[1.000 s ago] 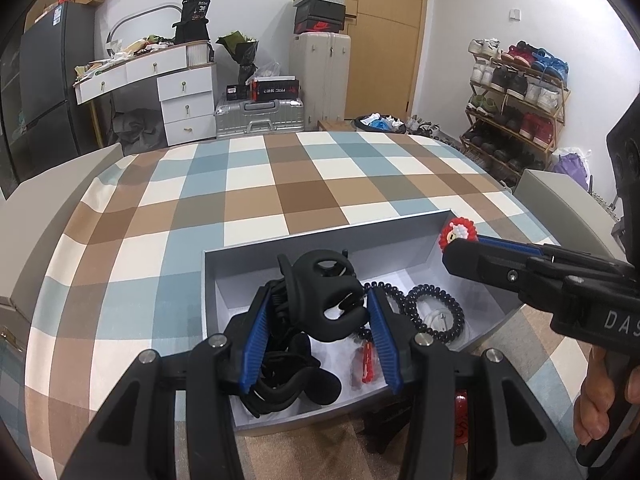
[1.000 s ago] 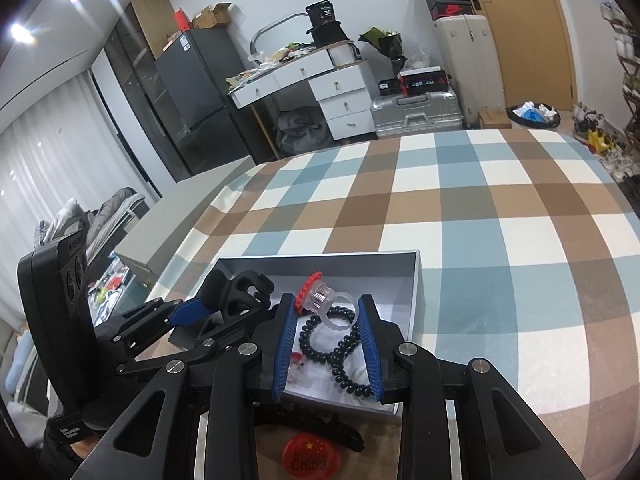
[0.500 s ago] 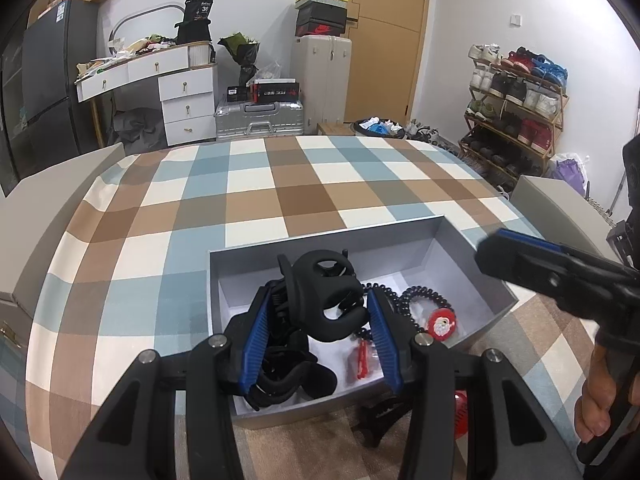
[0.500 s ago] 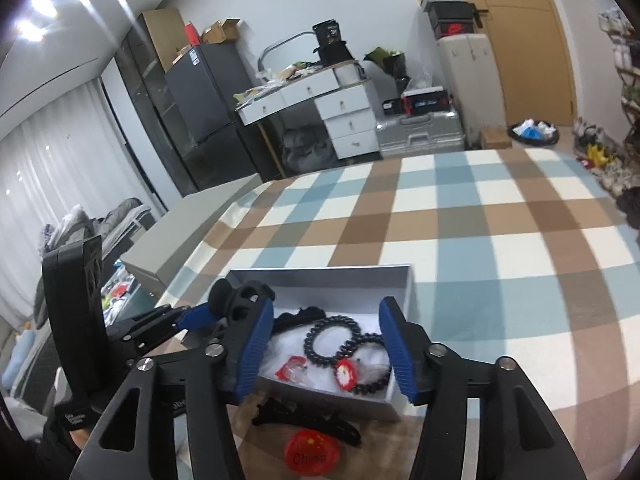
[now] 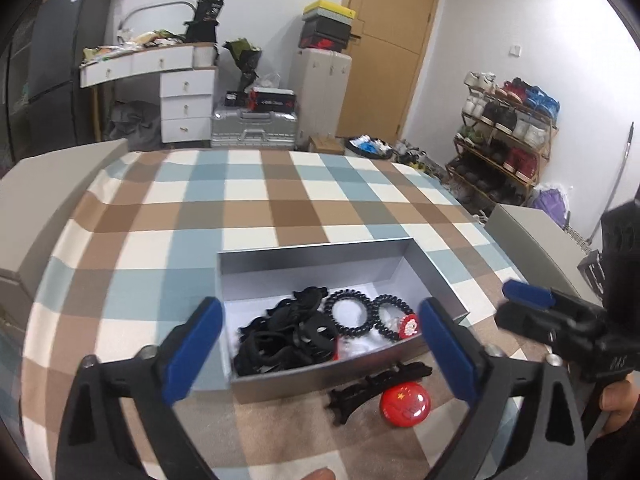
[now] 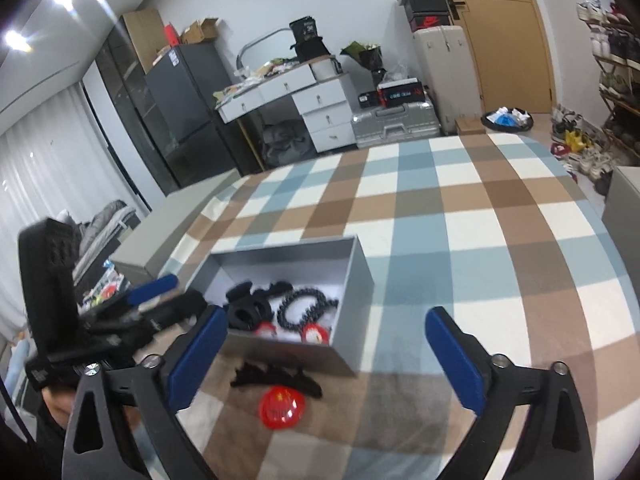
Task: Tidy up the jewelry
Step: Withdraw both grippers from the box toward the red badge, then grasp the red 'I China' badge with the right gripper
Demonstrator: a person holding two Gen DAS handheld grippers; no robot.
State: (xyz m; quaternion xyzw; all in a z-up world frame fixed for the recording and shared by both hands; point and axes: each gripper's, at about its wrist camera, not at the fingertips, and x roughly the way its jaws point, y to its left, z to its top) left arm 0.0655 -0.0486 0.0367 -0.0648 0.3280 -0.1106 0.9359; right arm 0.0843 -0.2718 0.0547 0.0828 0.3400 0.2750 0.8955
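A: Both tools released and backed off; left gripper and right gripper gape empty, claw clip now in the grey box.

B: Remaining, just ahead of the jaws: black clip and red badge outside the box.

Home bedroom: shoe rack, drawer desk, suitcase.
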